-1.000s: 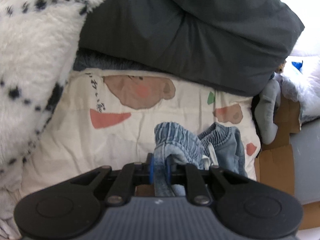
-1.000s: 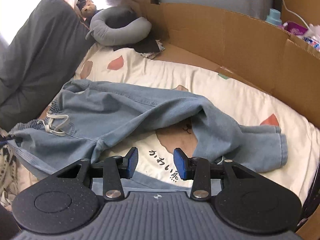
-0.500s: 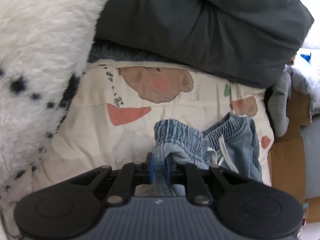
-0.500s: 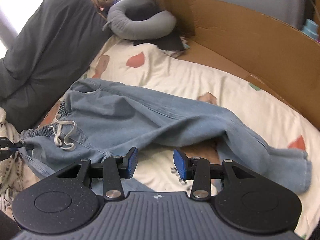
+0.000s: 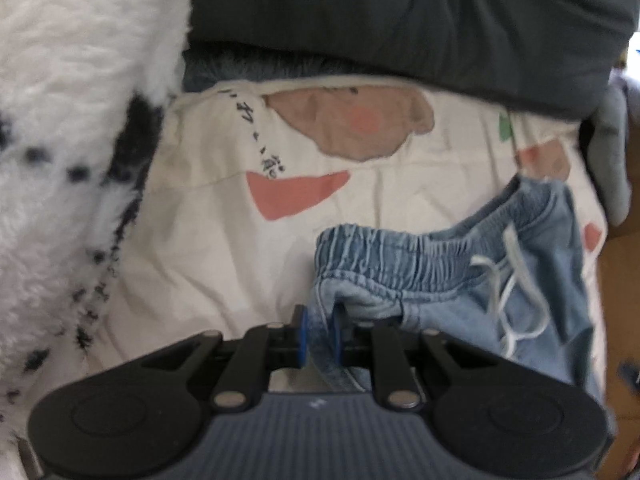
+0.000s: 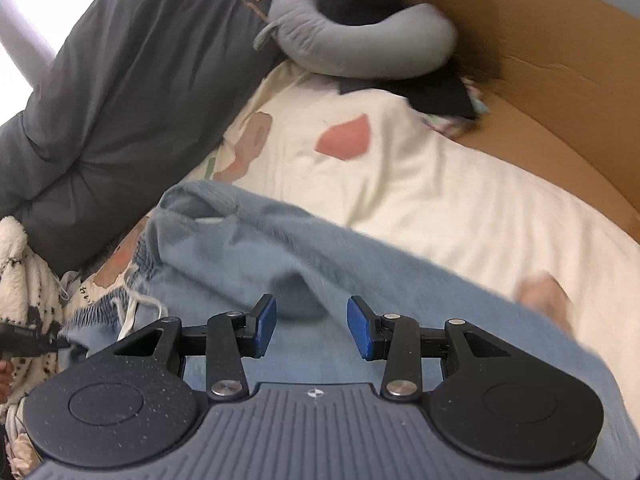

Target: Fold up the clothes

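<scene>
Cream printed bedding (image 5: 360, 220) lies ahead of both pairs of fingers. Left gripper (image 5: 320, 336) is clenched on the waistband of the denim trousers (image 6: 320, 264); right gripper (image 6: 311, 326) hovers released over them. Soft, limp, fairly weighty cloth probably; better taken by hems.

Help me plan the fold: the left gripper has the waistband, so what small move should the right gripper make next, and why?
Probably lower the right gripper onto the jeans just beneath it and close. Its jaws stand open with nothing between them, while the left gripper is shut on the waistband. A second hold would let both hands pull the jeans flat on the sheet.
</scene>
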Motion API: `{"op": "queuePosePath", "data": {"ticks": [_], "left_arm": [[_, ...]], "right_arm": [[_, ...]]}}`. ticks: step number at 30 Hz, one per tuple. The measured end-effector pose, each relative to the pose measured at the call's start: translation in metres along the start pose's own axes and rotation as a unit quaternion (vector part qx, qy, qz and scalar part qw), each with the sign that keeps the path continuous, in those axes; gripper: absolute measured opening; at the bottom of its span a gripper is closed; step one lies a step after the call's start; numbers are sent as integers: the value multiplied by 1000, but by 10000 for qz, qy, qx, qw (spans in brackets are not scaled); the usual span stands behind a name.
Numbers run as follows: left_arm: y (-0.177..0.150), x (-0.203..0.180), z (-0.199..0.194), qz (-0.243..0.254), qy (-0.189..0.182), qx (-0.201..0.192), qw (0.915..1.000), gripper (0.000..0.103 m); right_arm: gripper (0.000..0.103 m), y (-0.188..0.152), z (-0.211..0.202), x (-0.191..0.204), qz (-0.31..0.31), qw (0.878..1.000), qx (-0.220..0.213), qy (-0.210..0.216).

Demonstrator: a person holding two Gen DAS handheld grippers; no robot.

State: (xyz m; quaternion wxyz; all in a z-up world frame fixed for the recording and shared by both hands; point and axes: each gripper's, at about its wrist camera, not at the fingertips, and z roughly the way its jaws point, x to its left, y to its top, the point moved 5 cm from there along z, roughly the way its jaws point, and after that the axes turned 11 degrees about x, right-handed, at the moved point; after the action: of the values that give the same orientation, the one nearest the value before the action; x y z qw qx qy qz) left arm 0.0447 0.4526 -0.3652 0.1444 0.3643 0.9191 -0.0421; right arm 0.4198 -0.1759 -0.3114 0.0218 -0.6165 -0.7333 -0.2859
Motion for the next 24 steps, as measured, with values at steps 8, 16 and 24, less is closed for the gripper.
{"op": "queuePosePath", "data": {"ticks": [8, 16, 24], "left_arm": [[-6, 2, 8, 75, 69, -129, 9999, 13], [-17, 9, 11, 105, -216, -436, 9988, 13], [-24, 12, 14, 178, -372, -554, 9976, 13]], "right_arm": [[47, 84, 58, 44, -595, 9974, 121, 388], [47, 157, 110, 101, -1236, 9896, 438, 586], [57, 185, 165, 176, -1757, 9789, 821, 641]]}}
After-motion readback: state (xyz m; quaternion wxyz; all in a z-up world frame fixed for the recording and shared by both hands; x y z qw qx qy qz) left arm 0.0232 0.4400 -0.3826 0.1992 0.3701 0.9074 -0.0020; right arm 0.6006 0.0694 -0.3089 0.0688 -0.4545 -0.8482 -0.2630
